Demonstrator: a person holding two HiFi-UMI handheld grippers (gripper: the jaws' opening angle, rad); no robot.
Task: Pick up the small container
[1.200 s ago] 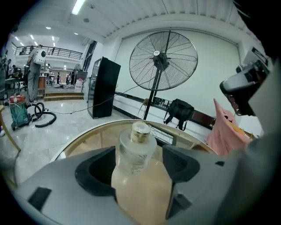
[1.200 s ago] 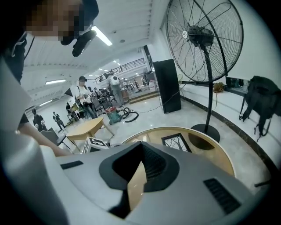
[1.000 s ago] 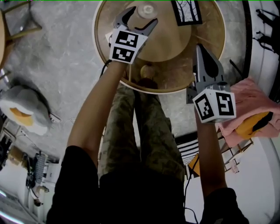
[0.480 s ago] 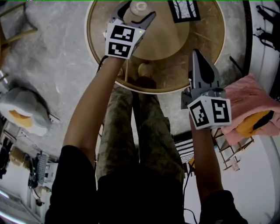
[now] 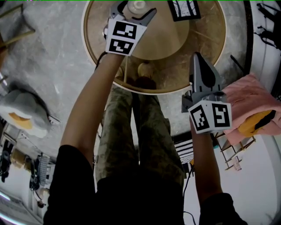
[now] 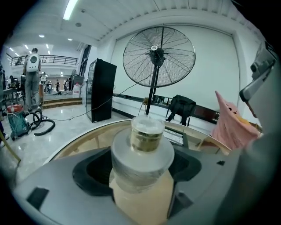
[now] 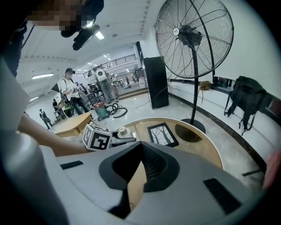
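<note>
The left tool (image 5: 137, 8), its jaws having just been opening, straddled without gripping the small container (image 6: 141, 151) on the round worktop (image 5: 175, 66), apparently ready to clamp and lift; the right tool (image 5: 198, 59) hung clenched, empty.

Upright small container (image 6: 142, 149), seemingly clear-capped, on table (image 5: 206, 48)

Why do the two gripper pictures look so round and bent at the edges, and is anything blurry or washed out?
Left gripper view: wide-angle lens, dark corners, bowed walls; the small container sits so near that its lower body looks soft. Right gripper view: same bending, but the fan is sharp. Head view: dimmer, with the container's pale lid washed out at the top edge.
</note>
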